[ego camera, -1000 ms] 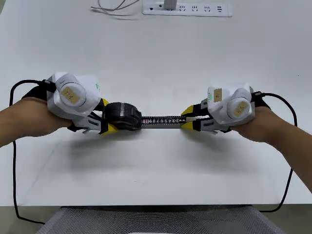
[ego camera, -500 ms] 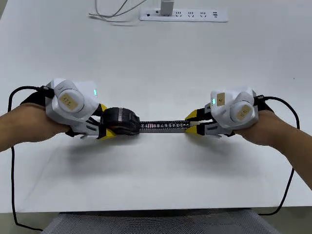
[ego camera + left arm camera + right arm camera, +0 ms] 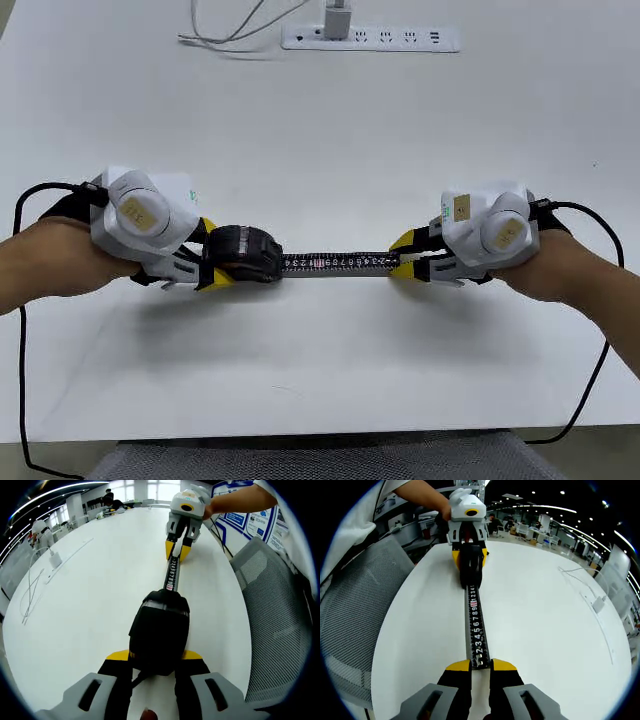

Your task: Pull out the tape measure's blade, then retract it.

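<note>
Centre-left in the head view, the left tool [image 3: 212, 262] is grasping the black tape measure [image 3: 245, 253], with its yellow-tipped jaws closed on either side of the case. The case is sitting low over the white table [image 3: 320, 130], a little left of the frame's middle; whether it is touching the surface cannot be told. The blade [image 3: 335, 263] is running out of the case toward the right of the frame, with its printed numbers facing up. At centre-right, the right tool [image 3: 405, 255] is pinching the blade's free end, its jaws clamped on it. In the right gripper view, the blade is stretching straight up the frame from the jaws to the case. A power strip [image 3: 370, 38] is lying at the head view's upper edge, well apart from the work. A mesh chair [image 3: 300, 460] is showing along the bottom edge.
</note>
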`<state>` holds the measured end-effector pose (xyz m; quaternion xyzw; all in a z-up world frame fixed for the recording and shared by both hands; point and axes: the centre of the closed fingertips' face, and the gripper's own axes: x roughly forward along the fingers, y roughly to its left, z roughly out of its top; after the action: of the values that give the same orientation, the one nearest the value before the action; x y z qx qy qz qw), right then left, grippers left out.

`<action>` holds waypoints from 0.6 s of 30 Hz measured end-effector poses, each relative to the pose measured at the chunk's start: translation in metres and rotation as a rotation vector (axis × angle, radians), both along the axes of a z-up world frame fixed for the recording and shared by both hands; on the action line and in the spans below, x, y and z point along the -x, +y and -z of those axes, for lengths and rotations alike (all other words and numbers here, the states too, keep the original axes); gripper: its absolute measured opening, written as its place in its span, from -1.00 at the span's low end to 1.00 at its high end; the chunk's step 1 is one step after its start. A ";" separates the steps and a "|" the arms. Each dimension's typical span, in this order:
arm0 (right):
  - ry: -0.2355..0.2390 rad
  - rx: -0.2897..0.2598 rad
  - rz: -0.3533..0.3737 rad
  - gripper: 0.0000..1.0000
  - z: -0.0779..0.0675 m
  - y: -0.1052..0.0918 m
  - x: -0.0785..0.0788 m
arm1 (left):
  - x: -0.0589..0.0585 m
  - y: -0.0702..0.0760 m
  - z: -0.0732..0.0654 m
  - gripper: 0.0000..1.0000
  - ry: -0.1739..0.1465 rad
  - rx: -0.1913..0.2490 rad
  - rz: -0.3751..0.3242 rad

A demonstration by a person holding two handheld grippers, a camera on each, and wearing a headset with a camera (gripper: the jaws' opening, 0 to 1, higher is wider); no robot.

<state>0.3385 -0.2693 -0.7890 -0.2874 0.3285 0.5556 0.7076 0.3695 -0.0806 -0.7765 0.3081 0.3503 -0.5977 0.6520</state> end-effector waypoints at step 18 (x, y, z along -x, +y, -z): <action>0.002 0.044 0.003 -0.84 0.002 -0.031 0.005 | 0.000 -0.001 0.000 -0.45 -0.001 -0.001 0.001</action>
<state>0.3340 -0.3000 -0.7909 -0.3020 0.3417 0.5477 0.7015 0.3694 -0.0813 -0.7761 0.3087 0.3503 -0.5978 0.6516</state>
